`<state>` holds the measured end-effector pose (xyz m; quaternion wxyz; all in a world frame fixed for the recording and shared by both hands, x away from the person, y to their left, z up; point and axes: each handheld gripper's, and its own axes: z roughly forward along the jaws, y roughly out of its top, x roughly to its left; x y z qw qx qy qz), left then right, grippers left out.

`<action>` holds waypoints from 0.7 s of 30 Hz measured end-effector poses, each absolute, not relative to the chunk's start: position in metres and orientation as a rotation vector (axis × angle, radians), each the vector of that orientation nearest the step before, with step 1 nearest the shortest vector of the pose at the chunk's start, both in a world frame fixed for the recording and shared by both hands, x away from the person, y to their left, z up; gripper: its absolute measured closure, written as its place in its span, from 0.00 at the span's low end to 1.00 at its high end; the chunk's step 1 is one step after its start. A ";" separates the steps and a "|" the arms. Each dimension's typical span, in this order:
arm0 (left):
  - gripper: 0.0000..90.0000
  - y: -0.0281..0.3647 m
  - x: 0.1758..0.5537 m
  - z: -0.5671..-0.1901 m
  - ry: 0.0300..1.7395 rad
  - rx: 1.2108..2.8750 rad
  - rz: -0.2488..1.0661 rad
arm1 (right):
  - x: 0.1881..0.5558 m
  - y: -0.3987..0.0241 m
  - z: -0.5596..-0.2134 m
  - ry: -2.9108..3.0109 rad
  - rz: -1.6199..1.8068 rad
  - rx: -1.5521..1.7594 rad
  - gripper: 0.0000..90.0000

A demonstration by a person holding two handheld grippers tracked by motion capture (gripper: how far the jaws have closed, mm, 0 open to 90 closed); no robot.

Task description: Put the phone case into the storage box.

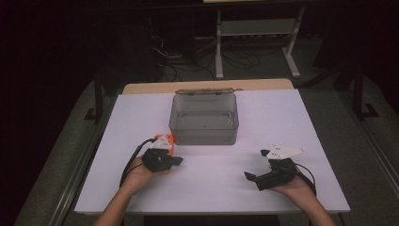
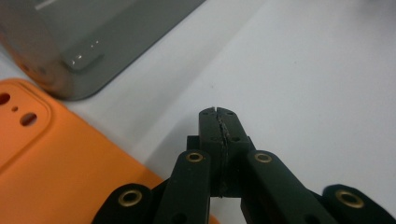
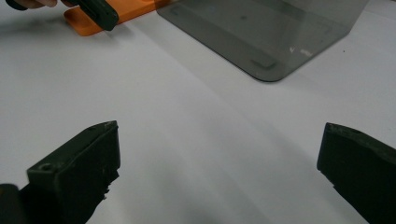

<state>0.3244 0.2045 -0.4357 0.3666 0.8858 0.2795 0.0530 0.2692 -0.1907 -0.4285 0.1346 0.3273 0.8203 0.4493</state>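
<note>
On the white table point(image 1: 282, 117), an orange phone case point(image 2: 56, 158) is seen lying flat just beside the near left corner of a smoky clear plastic box point(image 1: 203, 120). The left gripper point(image 2: 219, 114) is clenched on nothing beside the case. The right gripper point(image 3: 219, 154) is held wide apart over bare table.

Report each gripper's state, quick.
Left gripper: fingers shut, nothing between them, beside the orange phone case.
Right gripper: fingers open, empty.
</note>
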 end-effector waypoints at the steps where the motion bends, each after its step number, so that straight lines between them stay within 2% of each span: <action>1: 1.00 0.206 0.324 -0.436 0.720 2.286 0.133 | 0.269 -0.191 -0.429 2.377 1.302 0.949 0.00; 21: 1.00 0.215 0.317 -0.438 0.752 2.325 0.147 | 0.270 -0.191 -0.429 2.375 1.303 0.951 0.00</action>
